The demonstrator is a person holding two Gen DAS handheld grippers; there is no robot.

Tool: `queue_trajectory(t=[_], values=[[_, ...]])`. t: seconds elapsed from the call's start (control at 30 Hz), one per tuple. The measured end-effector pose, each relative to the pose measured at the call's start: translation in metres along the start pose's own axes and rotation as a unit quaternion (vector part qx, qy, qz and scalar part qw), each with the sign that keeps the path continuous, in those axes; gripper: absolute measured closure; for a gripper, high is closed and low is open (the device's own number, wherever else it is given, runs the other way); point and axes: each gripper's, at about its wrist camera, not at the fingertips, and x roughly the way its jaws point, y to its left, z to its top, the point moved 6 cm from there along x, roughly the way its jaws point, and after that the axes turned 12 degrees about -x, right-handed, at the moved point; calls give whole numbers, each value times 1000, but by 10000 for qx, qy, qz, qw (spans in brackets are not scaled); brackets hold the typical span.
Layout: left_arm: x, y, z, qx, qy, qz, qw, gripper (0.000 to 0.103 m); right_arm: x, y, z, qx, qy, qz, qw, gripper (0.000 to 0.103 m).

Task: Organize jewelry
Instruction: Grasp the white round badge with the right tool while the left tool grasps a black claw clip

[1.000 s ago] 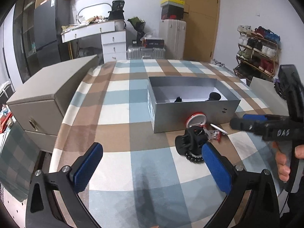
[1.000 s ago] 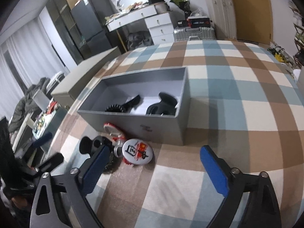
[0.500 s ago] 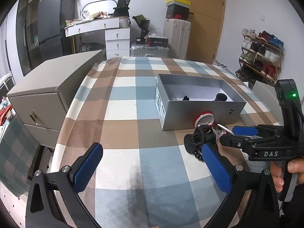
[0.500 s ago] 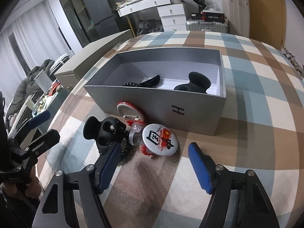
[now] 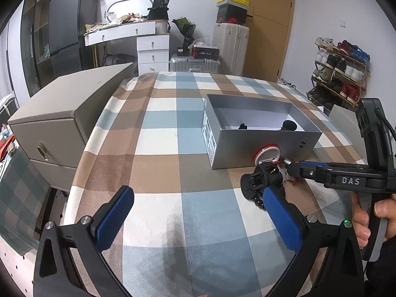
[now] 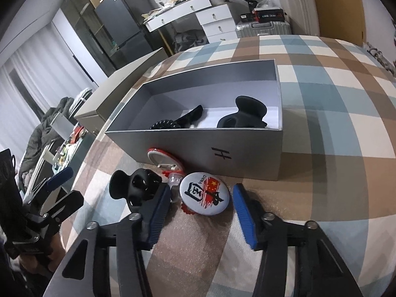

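The checked bed lies bare over its whole left half, from the near edge to the far edge, so a gripper can pass freely there. Toward the right edge the open grey box stands as a wall, and against its near side crowd a round badge, a red-rimmed disc and a black clip. Past the left edge a beige cabinet stands close alongside.

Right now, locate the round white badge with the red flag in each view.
Left wrist: not visible; the right claw covers its spot in front of the grey box.
Right wrist: white badge low centre, between the closing right claw's pads.
Shared landmark: the grey box.
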Motion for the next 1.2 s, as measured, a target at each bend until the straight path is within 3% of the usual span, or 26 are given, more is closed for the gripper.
queue_trajectory(t=[0.1, 0.23, 0.4, 0.57, 0.63, 1.03, 1.07, 1.13, 1.2], values=[[0, 0, 0, 0, 1, -16, 10000, 2, -2, 1, 0, -18, -59, 26, 10000, 70], [1, 1, 0, -23, 20, -3, 10000, 2, -12, 5, 4, -138, -210, 82, 9997, 85], [2, 1, 0, 7, 20, 4, 10000, 2, -16, 3, 6, -92, -232, 169, 9995, 89], [2, 1, -1, 11, 26, 19, 10000, 2, -15, 1, 4, -8, -97, 300, 9995, 83], [2, 1, -1, 5, 34, 3, 10000, 2, -13, -2, 2, 17, -32, 270, 9996, 72], [3, -1, -3, 46, 42, 4, 10000, 2, -19, -21, -2, -19, 125, -336, 9994, 69], [3, -1, -3, 58, 41, -5, 10000, 2, -21, -22, -1, -56, 124, -370, 9992, 68], [2, -2, -3, 83, 40, -4, 10000, 2, -24, -22, -1, -192, 143, -441, 9987, 55], [3, -2, -3, 87, 47, 2, 10000, 2, -25, -22, -1, -325, 151, -568, 9977, 53]])
